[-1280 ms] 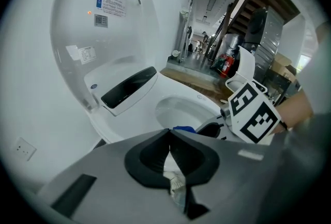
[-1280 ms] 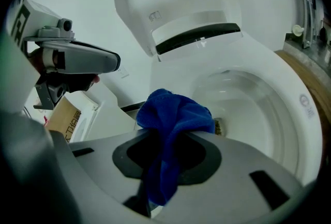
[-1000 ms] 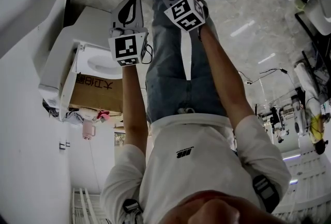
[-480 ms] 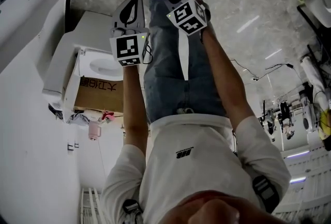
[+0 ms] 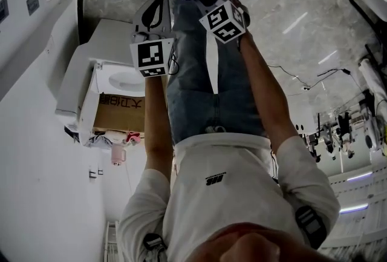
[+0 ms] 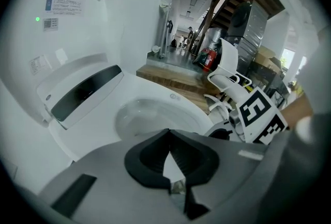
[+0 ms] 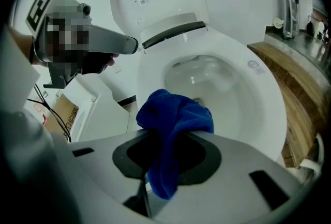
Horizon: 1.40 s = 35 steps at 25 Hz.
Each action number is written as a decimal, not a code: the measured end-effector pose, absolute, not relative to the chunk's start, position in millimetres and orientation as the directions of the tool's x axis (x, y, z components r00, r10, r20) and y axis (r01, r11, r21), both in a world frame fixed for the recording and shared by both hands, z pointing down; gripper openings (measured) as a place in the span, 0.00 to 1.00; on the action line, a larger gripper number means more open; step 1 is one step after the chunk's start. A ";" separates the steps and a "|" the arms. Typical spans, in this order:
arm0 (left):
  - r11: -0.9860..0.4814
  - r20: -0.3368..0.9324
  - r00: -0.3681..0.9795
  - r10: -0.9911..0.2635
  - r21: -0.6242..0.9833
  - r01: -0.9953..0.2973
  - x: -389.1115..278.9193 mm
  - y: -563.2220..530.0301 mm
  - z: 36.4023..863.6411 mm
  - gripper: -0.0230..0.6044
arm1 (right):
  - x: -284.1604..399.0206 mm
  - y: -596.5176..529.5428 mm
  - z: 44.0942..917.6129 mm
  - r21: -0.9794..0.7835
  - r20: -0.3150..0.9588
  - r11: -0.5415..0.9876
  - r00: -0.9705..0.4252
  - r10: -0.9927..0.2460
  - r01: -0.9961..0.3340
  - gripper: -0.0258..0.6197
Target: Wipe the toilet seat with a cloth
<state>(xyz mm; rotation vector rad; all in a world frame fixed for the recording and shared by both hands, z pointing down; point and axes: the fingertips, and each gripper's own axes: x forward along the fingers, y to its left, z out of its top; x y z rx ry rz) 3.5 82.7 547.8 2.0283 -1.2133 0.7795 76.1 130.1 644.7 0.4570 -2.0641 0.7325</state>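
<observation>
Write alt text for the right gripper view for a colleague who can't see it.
The right claw is shut on a bunched blue cloth, poised over a white toilet seat with the lid raised. The left claw, grey and pointed, shows at upper left.

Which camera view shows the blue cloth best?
The right gripper view: the blue cloth fills its centre, clamped in the right tool. The head view shows only a small blue tuft beyond that tool. The left gripper view does not show it.
</observation>
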 end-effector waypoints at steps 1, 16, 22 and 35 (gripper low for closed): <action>-0.374 0.754 0.402 -0.519 0.222 -0.900 6.5 82.3 547.7 0.05 | 80.1 130.6 644.6 -0.326 0.836 0.757 -0.547 -0.050 -0.566 0.18; -0.465 0.747 0.463 -0.477 0.233 -0.854 44.6 71.5 546.2 0.05 | 131.8 129.8 644.7 -0.292 0.859 0.700 -0.501 -0.108 -0.651 0.18; -0.498 0.744 0.485 -0.460 0.236 -0.834 58.6 65.9 545.0 0.05 | 153.8 120.3 644.5 -0.270 0.868 0.661 -0.474 -0.147 -0.700 0.18; -0.527 0.738 0.511 -0.441 0.248 -0.813 76.9 52.1 545.9 0.05 | 183.2 95.2 645.6 -0.223 0.879 0.596 -0.424 -0.220 -0.771 0.18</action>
